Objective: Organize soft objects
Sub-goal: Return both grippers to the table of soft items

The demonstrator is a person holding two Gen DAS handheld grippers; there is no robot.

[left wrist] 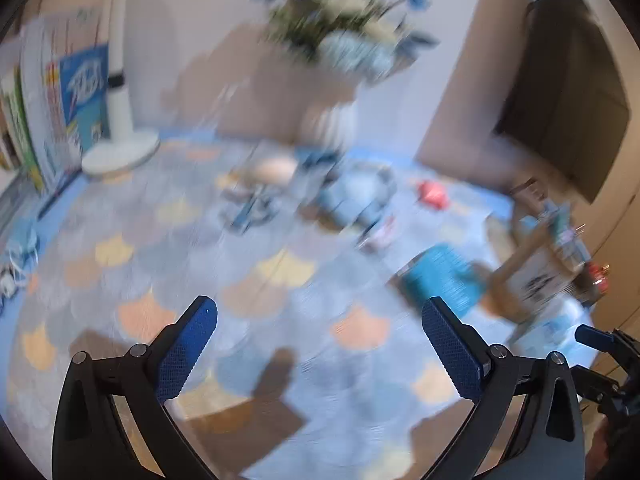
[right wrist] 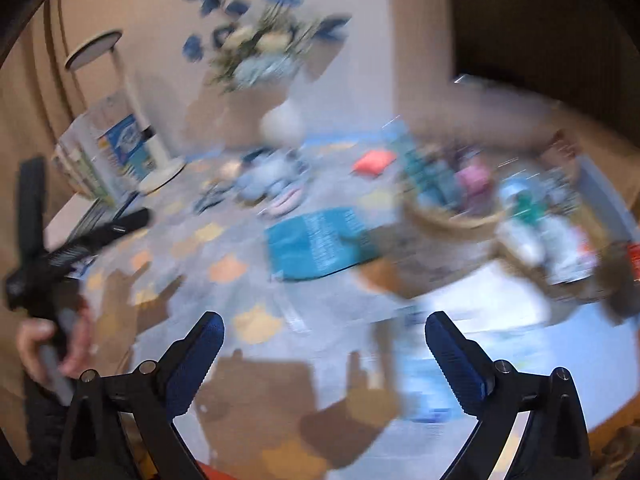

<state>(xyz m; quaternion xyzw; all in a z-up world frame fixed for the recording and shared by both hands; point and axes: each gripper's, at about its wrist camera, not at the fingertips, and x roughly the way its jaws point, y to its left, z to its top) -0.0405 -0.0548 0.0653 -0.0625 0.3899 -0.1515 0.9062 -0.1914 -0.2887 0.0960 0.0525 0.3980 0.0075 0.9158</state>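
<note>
Both views are motion-blurred. My left gripper [left wrist: 320, 344] is open and empty above the patterned tablecloth [left wrist: 168, 256]. My right gripper [right wrist: 324, 356] is open and empty too. A blue-grey soft toy [left wrist: 352, 196] lies mid-table, also in the right wrist view [right wrist: 264, 184]. A teal packet [left wrist: 440, 276] lies to its right, also seen from the right wrist [right wrist: 316, 244]. A small red soft object [left wrist: 432, 194] lies farther back, also seen from the right wrist [right wrist: 374, 168]. The left gripper shows at the left of the right wrist view [right wrist: 80, 236].
A vase of blue and white flowers [left wrist: 340, 40] stands at the back. A white lamp base [left wrist: 120, 152] and boxes [left wrist: 64, 112] stand at the left. A wicker basket [right wrist: 452, 208] with items and bottles [right wrist: 536, 232] sits at the right.
</note>
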